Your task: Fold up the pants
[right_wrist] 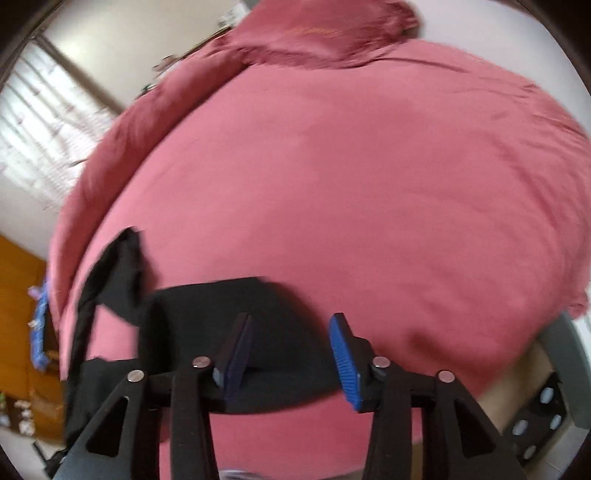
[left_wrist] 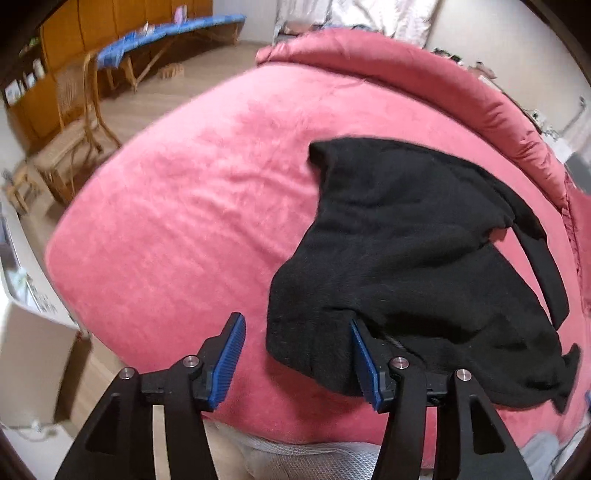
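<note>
The left gripper is released, jaws spread over the near edge of the black pants, lower right of frame. The right gripper is likewise spread above them, lower left, on the pink bedspread. Best to pinch matching corners, lifting evenly for a clean fold.

Black pants crumpled on pink bedspread

Place: home bedroom
Evidence: wide bed under a pink plush blanket, woven rattan chair, blue-covered ironing board, curtained window
</note>
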Demonstrator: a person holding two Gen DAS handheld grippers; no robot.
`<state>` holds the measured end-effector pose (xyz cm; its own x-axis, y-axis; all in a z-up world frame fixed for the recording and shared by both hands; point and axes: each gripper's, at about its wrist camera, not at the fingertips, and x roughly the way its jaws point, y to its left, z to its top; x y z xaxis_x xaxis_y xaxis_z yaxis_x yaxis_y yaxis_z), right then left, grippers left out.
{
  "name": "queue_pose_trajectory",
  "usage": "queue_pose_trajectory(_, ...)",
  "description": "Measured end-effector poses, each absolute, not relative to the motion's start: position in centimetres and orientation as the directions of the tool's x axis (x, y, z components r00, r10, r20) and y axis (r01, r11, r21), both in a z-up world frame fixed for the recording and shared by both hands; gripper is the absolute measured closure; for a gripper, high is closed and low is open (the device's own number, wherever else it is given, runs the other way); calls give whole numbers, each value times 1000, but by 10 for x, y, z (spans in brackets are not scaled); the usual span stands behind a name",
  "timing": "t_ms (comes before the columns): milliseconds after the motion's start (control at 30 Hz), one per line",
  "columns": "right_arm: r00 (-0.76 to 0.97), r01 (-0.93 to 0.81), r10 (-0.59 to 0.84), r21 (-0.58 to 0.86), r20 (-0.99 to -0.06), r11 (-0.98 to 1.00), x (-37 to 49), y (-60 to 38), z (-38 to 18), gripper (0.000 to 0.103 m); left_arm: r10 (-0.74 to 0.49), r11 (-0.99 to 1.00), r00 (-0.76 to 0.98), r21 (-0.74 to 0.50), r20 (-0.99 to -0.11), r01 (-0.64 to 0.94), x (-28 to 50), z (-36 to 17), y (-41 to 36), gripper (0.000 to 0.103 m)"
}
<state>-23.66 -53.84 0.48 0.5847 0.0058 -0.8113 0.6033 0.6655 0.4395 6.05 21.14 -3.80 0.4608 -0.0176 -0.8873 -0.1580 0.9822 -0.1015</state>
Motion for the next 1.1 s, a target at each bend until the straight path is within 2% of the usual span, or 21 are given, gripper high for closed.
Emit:
queue_pose_trajectory(67,601,526,88,476,-795,705,-203,-523,16,45,40,987,475,-38,-879,-153,57,-26,207,41)
queue_pose_trajectory(133,586,476,107,448,-803,757,-171,-501,29,44,119,984,459,43,-880,-172,54,-22,212,40)
queue_pose_trajectory(167,565,467,106,423,-818,777,-157,-493,32,42,171,975,451,86,-876,-203,52,-21,218,40)
queue_pose_trajectory(233,487,471,107,364,-867,803,-120,-480,34,41,193,972,474,101,-859,-213,48,-16,222,40)
queue_pose_trajectory(333,288,478,86,221,-954,850,-63,-460,14,41,90,991,552,18,-829,-134,43,-7,202,36)
queue_pose_trajectory(400,155,530,44,120,-987,839,-40,-453,-3,41,13,998,578,-23,-816,-54,46,-9,176,26)
queue_pose_trajectory(533,-29,564,49,24,-998,825,-26,-452,-47,41,-122,987,551,-42,-826,157,59,-28,105,25)
queue_pose_trajectory(567,-46,558,41,8,-998,830,-29,-451,-55,52,-131,980,535,-28,-835,196,62,-36,89,25)
queue_pose_trajectory(600,-32,544,24,3,-999,839,-35,-451,-57,66,-136,971,509,-13,-850,238,68,-47,72,25)
queue_pose_trajectory(633,5,523,2,4,-1000,852,-45,-450,-54,76,-143,965,488,-10,-861,264,72,-55,61,25)
queue_pose_trajectory(667,34,519,20,35,-999,854,-50,-452,-51,94,-157,958,461,-21,-874,286,77,-64,51,25)
queue_pose_trajectory(767,235,581,143,257,-961,772,-81,-475,-14,97,-186,944,388,-54,-903,325,86,-84,29,28)
queue_pose_trajectory(800,352,564,161,346,-922,750,-91,-484,14,97,-171,942,376,-39,-911,333,89,-90,24,28)
queue_pose_trajectory(867,508,511,144,432,-849,743,-109,-493,63,97,-149,940,361,-18,-921,342,91,-97,19,29)
queue_pose_trajectory(933,691,402,162,560,-704,725,-141,-499,119,97,-154,941,348,-30,-925,336,91,-101,22,29)
queue_pose_trajectory(1033,811,309,142,623,-567,719,-189,-500,160,97,-154,947,328,-45,-932,317,91,-107,28,29)
queue_pose_trajectory(1100,847,293,120,644,-518,707,-224,-505,154,97,-130,948,315,-25,-940,318,87,-112,31,29)
